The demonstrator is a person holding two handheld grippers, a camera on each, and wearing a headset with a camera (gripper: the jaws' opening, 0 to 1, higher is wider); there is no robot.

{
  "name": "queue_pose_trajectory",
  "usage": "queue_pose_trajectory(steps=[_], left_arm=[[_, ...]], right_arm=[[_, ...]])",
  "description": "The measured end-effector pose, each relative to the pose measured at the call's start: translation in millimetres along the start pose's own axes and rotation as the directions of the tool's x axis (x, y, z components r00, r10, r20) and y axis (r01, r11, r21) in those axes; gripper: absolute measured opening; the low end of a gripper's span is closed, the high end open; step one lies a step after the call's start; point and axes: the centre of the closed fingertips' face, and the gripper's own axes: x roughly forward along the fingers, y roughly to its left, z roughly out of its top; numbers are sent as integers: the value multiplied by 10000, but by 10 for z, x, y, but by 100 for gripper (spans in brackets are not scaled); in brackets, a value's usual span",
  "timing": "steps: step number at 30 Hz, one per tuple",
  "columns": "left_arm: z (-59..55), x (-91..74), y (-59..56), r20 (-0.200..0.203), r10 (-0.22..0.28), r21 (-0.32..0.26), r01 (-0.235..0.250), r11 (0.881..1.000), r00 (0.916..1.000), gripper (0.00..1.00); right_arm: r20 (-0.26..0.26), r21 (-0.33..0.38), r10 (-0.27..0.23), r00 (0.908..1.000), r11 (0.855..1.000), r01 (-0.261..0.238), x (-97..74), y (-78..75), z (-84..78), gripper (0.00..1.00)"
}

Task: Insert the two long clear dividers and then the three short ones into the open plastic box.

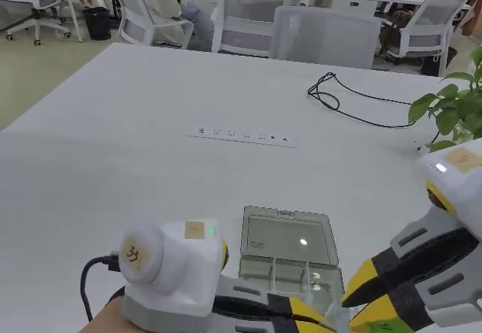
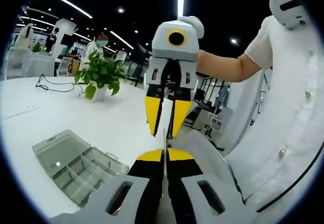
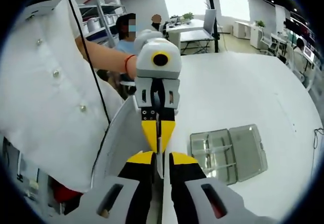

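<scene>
Both grippers meet tip to tip at the near edge of the tabletop (image 1: pixel 226 84). The left gripper (image 2: pixel 164 154) has its jaws pressed on a clear divider (image 2: pixel 164 140) held edge-on. The right gripper (image 3: pixel 161 155) has its jaws slightly spread astride it. The open plastic box (image 1: pixel 290 236) lies just beyond, its base already partitioned.

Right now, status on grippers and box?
Left hand-held gripper shut on clear divider; right hand-held gripper at its other end, grip unclear. Box open, some dividers in. Nothing blocking box.
</scene>
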Motion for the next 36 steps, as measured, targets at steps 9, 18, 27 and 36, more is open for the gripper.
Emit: queue_pose_trajectory(steps=[9, 18, 27, 36], left_arm=[[16, -22, -33, 71, -121, 321, 119, 9994, 9999, 0], [1, -41, -31, 79, -100, 387, 97, 9992, 9999, 0], [-7, -52, -1, 126, 30, 446, -36, 9990, 9999, 0], [-11, -63, 33, 213, 224, 419, -233, 9988, 9995, 0]], right_arm=[[108, 210, 665, 9977, 9975, -668, 39, 6, -14, 6], [226, 202, 973, 9950, 9950, -977, 72, 48, 4, 3], [231, 118, 925, 9954, 9956, -928, 94, 33, 16, 3], [165, 96, 782, 9968, 9969, -784, 95, 10, 6, 3]])
